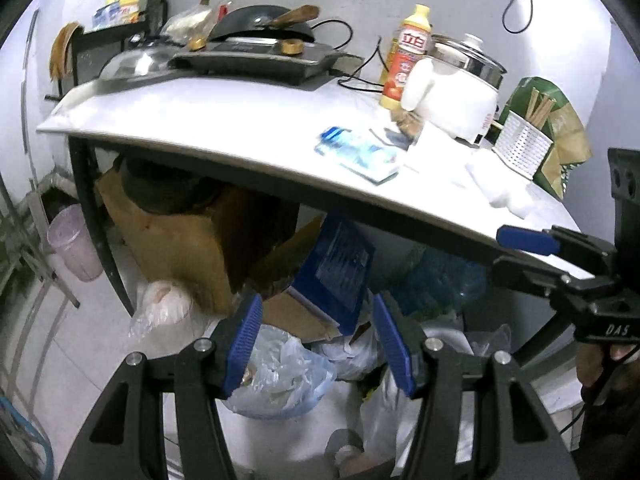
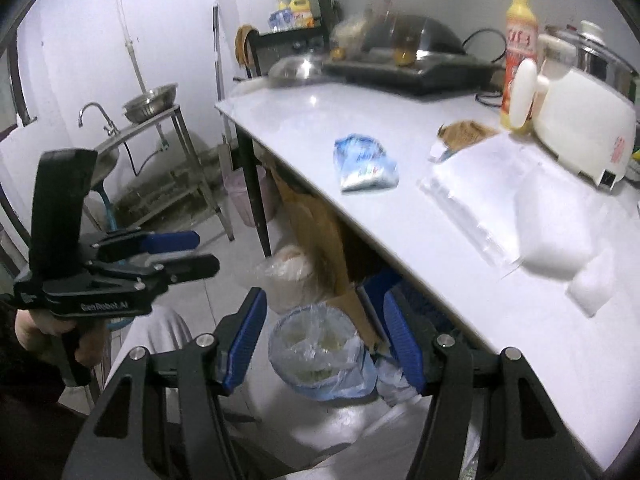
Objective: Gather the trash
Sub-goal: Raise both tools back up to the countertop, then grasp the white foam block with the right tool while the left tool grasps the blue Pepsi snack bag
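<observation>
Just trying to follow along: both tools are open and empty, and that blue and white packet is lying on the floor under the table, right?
Not quite: the blue and white packet lies on top of the table, as the right wrist view shows. Both tools are open and empty.

The glossy white rectangular table has a crumpled blue-and-white plastic wrapper lying mid-surface, with flat clear plastic bags just beside it. Further back: black induction cooker, yellow-capped dish soap bottle, white rice cooker.
</observation>
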### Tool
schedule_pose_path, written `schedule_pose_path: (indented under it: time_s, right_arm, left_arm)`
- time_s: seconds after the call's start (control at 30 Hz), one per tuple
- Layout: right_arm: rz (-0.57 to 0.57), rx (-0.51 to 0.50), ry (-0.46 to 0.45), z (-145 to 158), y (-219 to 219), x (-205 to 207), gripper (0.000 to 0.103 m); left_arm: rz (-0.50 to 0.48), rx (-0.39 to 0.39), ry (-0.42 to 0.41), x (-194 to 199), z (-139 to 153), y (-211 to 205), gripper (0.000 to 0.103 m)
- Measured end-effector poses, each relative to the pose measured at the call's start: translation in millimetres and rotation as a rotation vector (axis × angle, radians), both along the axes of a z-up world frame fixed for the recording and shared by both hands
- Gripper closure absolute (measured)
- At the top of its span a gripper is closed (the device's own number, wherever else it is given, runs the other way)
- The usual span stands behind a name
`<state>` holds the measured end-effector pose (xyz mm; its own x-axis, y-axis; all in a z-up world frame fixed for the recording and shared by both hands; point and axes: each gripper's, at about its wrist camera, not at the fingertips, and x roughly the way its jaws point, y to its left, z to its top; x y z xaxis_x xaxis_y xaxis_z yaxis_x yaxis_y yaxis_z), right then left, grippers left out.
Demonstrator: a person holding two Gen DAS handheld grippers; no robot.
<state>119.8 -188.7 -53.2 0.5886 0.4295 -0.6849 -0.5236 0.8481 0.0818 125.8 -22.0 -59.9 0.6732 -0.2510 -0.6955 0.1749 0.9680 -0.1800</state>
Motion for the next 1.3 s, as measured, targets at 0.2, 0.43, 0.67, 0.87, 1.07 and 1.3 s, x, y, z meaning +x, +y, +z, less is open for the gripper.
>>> schedule_pose_path:
  time_s: [0.2,0.43,0.67,0.87,1.07,1.3]
  right_arm:
    - [-0.038,0.026,-0.031,13.6,-27.5,8.5,0.044]
    - [-0.110,0.016,-0.080,31.3,-67.8,15.8,0.044]
    - [-0.164,0.021,-0.098,39.1,-99.8,28.8,0.044]
    - [-0.196,0.021,-0.101,39.6,-115.3,46.7,0.044]
    - [-0.221,0.016,-0.105,35.7,-120.1,62.9,0.044]
    - [-0.228,0.003,-0.114,28.9,-110.2,81.2,0.033]
  left_arm:
    - [-0.039,0.029,-0.024,14.7,15.2,-23.4,0.045]
    - [-0.080,0.051,-0.045,32.8,30.5,-48.3,0.045]
    - [-0.109,0.073,-0.054,54.6,38.9,-71.7,0.045]
    - [-0.107,0.095,-0.051,73.4,38.6,-84.5,0.045]
    - [-0.073,0.110,-0.041,96.4,35.0,-88.3,0.038]
    - [-0.021,0.132,-0.020,117.5,29.0,-87.2,0.035]
